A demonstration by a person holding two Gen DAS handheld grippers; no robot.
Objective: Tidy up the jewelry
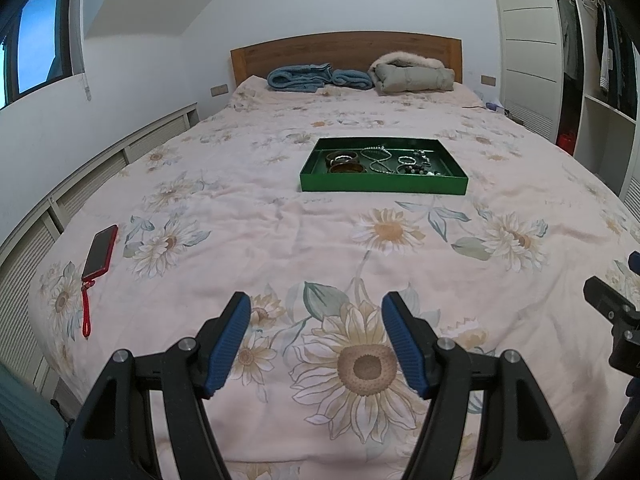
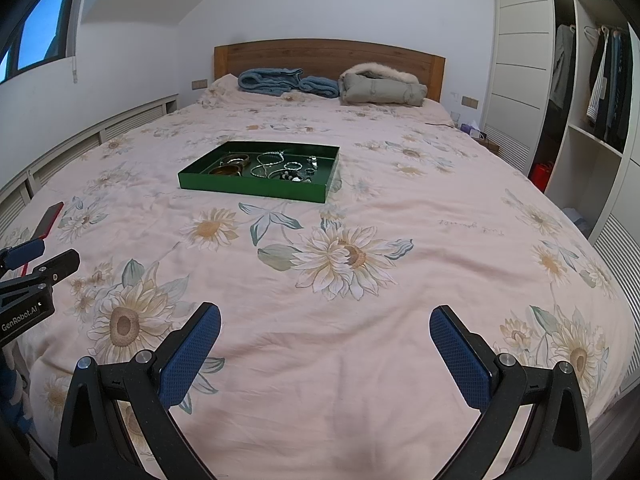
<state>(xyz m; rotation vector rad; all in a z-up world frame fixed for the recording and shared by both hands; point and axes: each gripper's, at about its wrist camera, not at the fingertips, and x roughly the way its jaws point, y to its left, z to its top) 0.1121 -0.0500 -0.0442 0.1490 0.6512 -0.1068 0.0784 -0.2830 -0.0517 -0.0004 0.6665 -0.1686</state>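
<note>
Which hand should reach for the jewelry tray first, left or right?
Probably left. From the left hand-held gripper, the tray sits almost straight ahead. From the right hand-held gripper, the tray lies off to the left. Both are open, empty and far from it.

green tray [image 1: 384, 189], pink sunflower-print bedspread [image 1: 280, 208], red phone [image 1: 100, 250]

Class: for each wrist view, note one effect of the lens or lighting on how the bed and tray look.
Left wrist view: fisheye bends the wall panels into curves and blackens the corners; the green tray stays sharp, its jewelry too small to tell apart. Right wrist view: the wardrobe edges bow, light is soft and even, no glare on the bedspread.
</note>
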